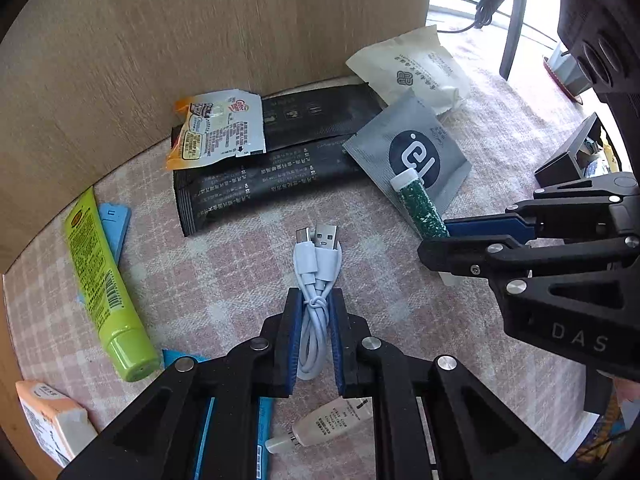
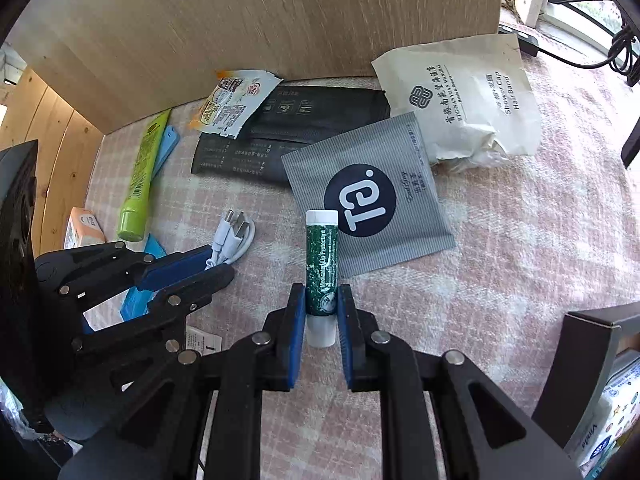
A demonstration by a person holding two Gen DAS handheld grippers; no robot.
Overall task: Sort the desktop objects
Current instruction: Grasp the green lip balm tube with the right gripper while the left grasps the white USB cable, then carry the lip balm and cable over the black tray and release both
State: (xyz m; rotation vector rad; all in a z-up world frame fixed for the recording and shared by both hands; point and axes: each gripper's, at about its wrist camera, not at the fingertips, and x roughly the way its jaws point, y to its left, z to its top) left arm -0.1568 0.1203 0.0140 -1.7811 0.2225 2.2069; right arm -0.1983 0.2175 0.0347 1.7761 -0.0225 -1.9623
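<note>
**On a pink checked counter, two grippers each hold a small item**

Nearest in the left wrist view, the left gripper has its blue-padded jaws closed narrow on a bundled white USB cable, whose two plugs point away from the camera. Beneath that gripper lies a small beige tube with print too small to read.

Nearest in the right wrist view, the right gripper has its jaws pressed against the lower part of a green lip balm stick with a white cap; its label reads "Lip Protectant". The stick's far end overlaps a grey striped sachet printed with a dark circle and a white logo, plus the small words "Earl Grey".

To the left on the counter lies a lime-green tube with a barcode, resting partly on a light blue flat item. An orange and white carton sits at the near left edge.

Farther back lie two black packets with Chinese text, and on their left end an opened orange and white sachet. To the right is a cream bag reading "Shower Cap" and "Hair Band". Behind everything stands a wooden panel.
</note>
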